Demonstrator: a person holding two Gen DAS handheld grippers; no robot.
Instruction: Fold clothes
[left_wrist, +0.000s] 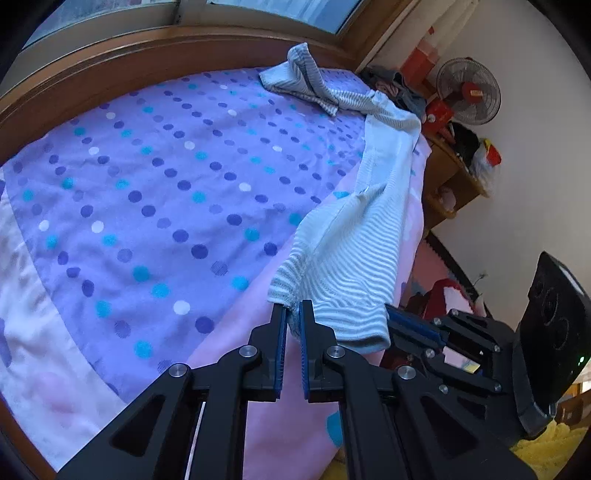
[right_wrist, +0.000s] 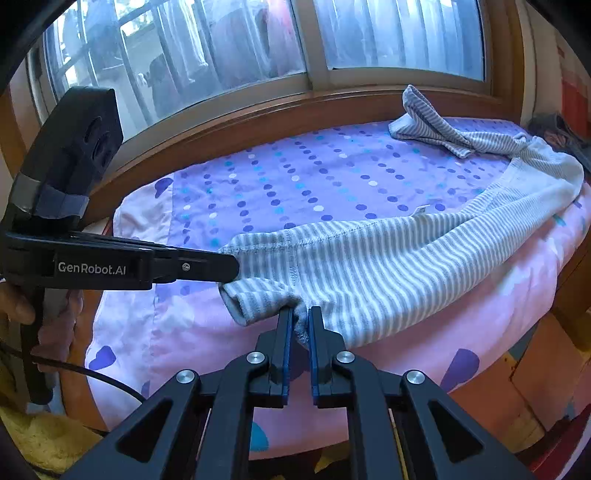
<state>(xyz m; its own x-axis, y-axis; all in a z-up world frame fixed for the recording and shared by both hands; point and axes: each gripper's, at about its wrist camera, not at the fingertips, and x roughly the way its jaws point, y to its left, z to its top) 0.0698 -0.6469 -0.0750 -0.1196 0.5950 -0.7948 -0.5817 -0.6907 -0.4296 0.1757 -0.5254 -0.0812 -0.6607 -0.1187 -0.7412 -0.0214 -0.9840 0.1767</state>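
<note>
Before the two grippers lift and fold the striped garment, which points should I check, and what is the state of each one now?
1. Left gripper shut on the striped garment hem: ok.
2. Right gripper shut on the same end: ok.
3. Garment flat: not ok; the far end is twisted and bunched near the window frame.
4. Garment fully on the dotted bedsheet: not ok; it runs along the bed's edge, over the pink border.
5. The two grips spread apart: not ok; they stand close, cloth bunched between them.
6. How many layers each gripper holds: cannot tell.
</note>
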